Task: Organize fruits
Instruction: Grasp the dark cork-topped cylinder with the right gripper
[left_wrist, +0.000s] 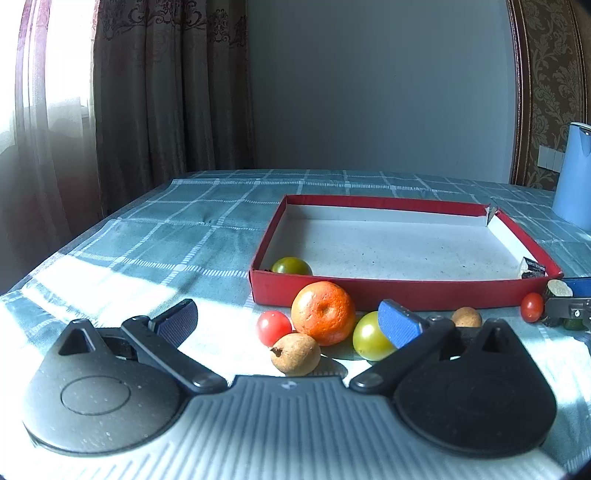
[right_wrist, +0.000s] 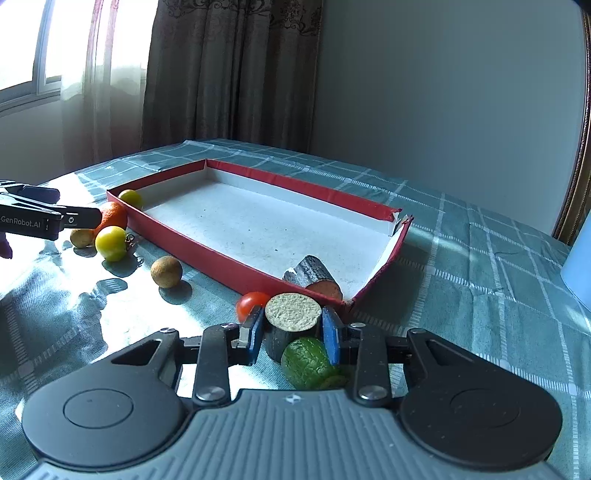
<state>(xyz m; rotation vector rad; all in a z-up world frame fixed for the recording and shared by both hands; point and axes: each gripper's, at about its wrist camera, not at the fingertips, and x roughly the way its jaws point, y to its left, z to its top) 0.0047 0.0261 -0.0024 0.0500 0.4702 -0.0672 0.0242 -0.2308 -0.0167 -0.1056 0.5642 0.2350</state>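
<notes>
My left gripper (left_wrist: 286, 312) is open wide just above the cloth. An orange (left_wrist: 323, 312), a red cherry tomato (left_wrist: 273, 326), a brown pear-shaped fruit (left_wrist: 295, 354) and a yellow-green tomato (left_wrist: 369, 341) lie between and ahead of its fingers. My right gripper (right_wrist: 293, 325) is shut on a dark-skinned chunk with a pale cut face (right_wrist: 291, 314), outside the near corner of the red box (right_wrist: 229, 266). A green piece (right_wrist: 306, 362) lies against the chunk. A green tomato (left_wrist: 291, 266) and a dark chunk with an orange face (right_wrist: 314, 280) sit inside the box.
A second red tomato (right_wrist: 251, 301) sits beside the right gripper's left finger, and a brown round fruit (right_wrist: 166, 271) lies along the box's front wall. A blue jug (left_wrist: 572, 177) stands at the table's right. The table edge and curtains are to the left.
</notes>
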